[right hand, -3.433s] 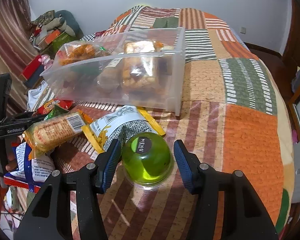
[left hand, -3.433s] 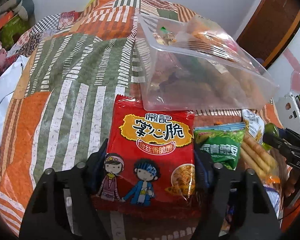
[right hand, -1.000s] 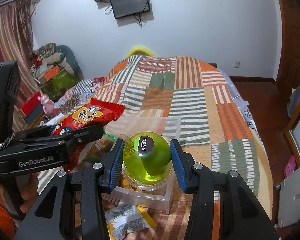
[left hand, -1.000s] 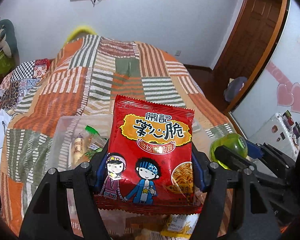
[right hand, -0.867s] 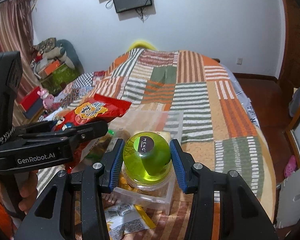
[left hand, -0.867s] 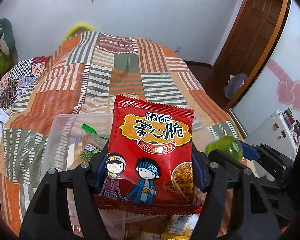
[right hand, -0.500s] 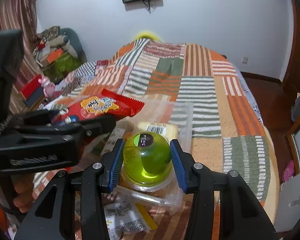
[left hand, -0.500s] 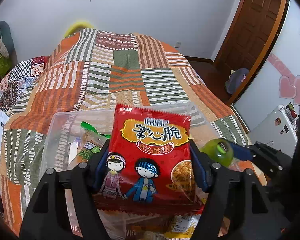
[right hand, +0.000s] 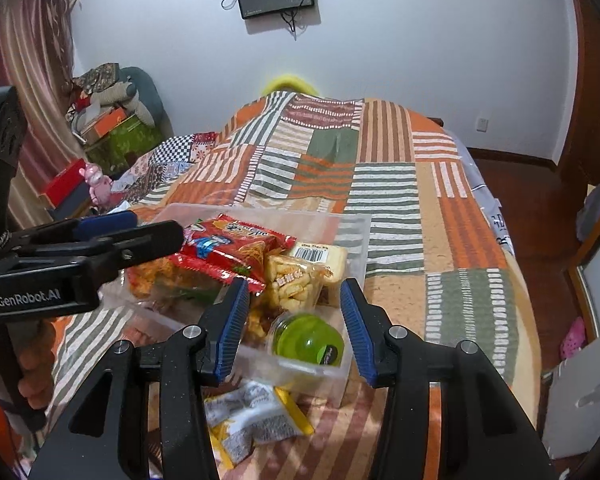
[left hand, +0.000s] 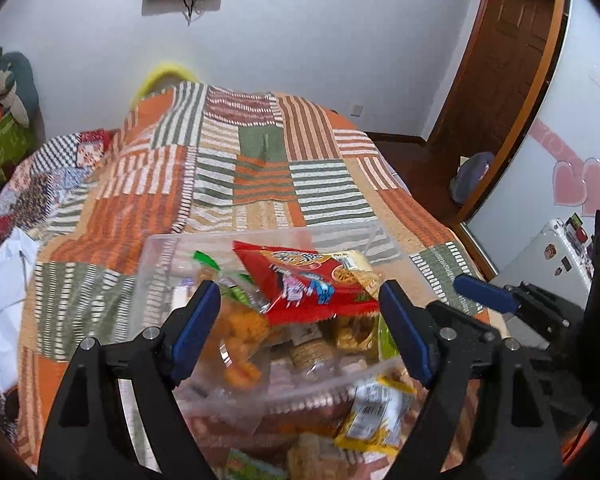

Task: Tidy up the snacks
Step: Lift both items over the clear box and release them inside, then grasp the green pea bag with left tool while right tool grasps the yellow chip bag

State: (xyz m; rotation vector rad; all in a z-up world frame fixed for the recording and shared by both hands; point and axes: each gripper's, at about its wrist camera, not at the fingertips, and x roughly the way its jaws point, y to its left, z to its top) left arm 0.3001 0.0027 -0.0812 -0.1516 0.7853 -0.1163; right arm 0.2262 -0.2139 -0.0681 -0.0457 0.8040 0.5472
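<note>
A clear plastic bin (left hand: 260,236) full of snack packets stands on the patchwork quilt. The red noodle-snack packet (left hand: 300,280) lies tilted on top of the pile in it. My left gripper (left hand: 298,296) hovers over the bin's near side, its jaws opening with nothing between them. The right wrist view shows the green jelly cup (right hand: 308,344) lying on its side in the bin's near right corner. My right gripper (right hand: 293,292) hangs just above it, open and holding nothing. The red packet (right hand: 228,248) and the left gripper (right hand: 120,228) show at the left there.
A yellow-and-white packet (right hand: 252,416) lies on the quilt (right hand: 380,184) just in front of the bin, with more packets beside it (left hand: 312,456). A person's hand (right hand: 32,360) holds the left tool. Boxes and plush toys crowd the bed's left side.
The red packet has left the left jaws and dropped into the bin; those jaws stand wider. The green cup has left the right jaws and lies in the bin's corner.
</note>
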